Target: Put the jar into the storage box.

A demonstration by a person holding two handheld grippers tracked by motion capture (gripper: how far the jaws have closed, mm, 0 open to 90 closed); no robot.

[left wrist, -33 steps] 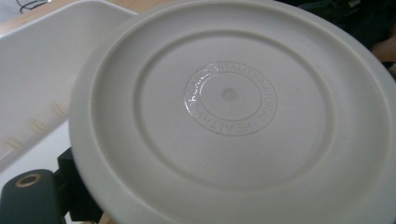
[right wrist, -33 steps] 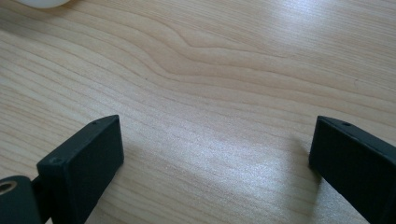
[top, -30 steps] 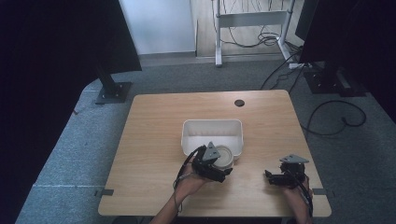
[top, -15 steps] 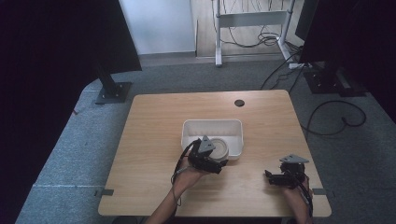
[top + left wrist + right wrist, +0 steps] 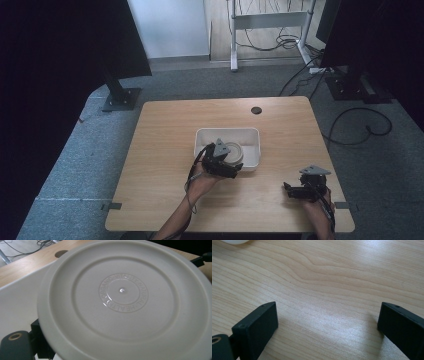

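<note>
Gripping a round cream plastic plate [image 5: 125, 297] by its edge, the left gripper [image 5: 231, 167] holds it tilted over the near part of the white rectangular plastic tub [image 5: 252, 134]; the tub sits at mid-table on the light wooden table [image 5: 165, 130]; the right gripper [image 5: 289, 188] rests on the table right of the tub, well apart, its 2 jaws spread wide over bare wood.

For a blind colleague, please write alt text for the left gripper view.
A round cream plate, underside up with embossed ring lettering, is held by the left claw over a white tub. A wooden table lies behind.
</note>
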